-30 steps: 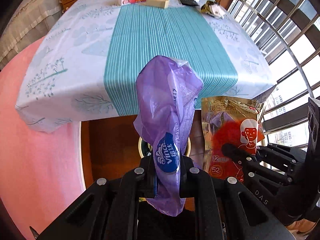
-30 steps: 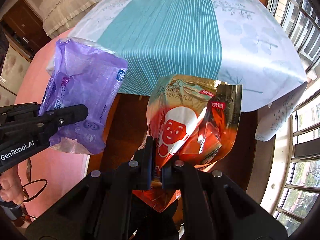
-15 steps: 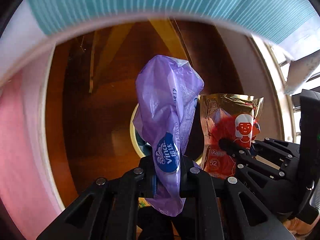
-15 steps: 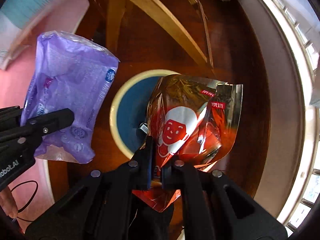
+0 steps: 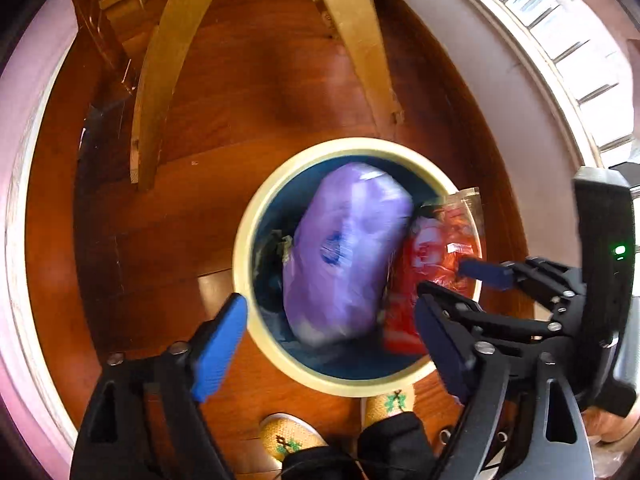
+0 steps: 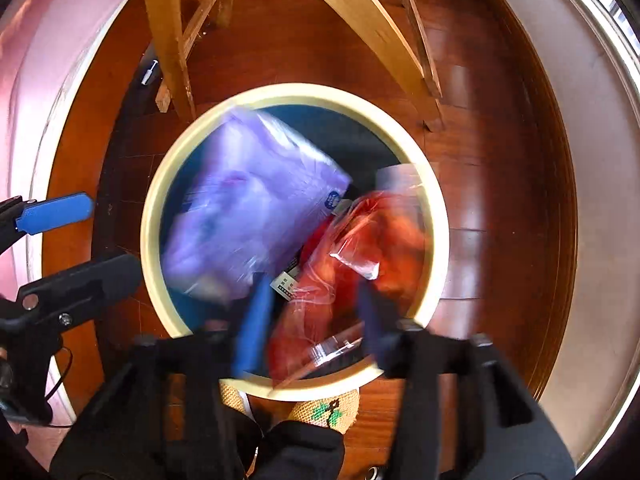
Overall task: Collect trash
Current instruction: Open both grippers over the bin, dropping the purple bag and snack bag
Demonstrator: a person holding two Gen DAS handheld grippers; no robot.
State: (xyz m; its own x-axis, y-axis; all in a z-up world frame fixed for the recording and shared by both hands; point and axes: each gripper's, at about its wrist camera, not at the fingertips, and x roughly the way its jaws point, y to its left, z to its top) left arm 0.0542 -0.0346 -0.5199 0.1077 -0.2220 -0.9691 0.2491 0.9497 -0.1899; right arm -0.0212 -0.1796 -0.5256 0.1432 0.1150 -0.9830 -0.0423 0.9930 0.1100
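Observation:
A round bin (image 5: pixel 240 264) (image 6: pixel 149 236) with a cream rim and a dark blue inside stands on the wooden floor below both grippers. The purple tissue wrapper (image 5: pixel 344 256) (image 6: pixel 248 208) is loose and blurred in the bin's mouth. My left gripper (image 5: pixel 328 344) (image 6: pixel 76 242) is above the bin's near-left rim; its jaws are opening, wide apart, with nothing pressed between the pads. The red and gold pouch (image 5: pixel 432 248) (image 6: pixel 360 248) drops at the bin's right side. My right gripper (image 6: pixel 312 324) (image 5: pixel 460 284) hangs over it, jaws opening, pads off the pouch.
Pale wooden chair legs (image 5: pixel 160 80) (image 6: pixel 168 40) stand just beyond the bin. A person's patterned slippers (image 5: pixel 288 436) (image 6: pixel 324 412) are at its near side. A pink wall (image 5: pixel 24 120) curves on the left. A white window ledge (image 5: pixel 500 60) runs on the right.
Both grippers dropped from table height to just above the bin. Both jaws, shut before, have opened and let go of the purple wrapper and the red pouch, which fall into the bin.

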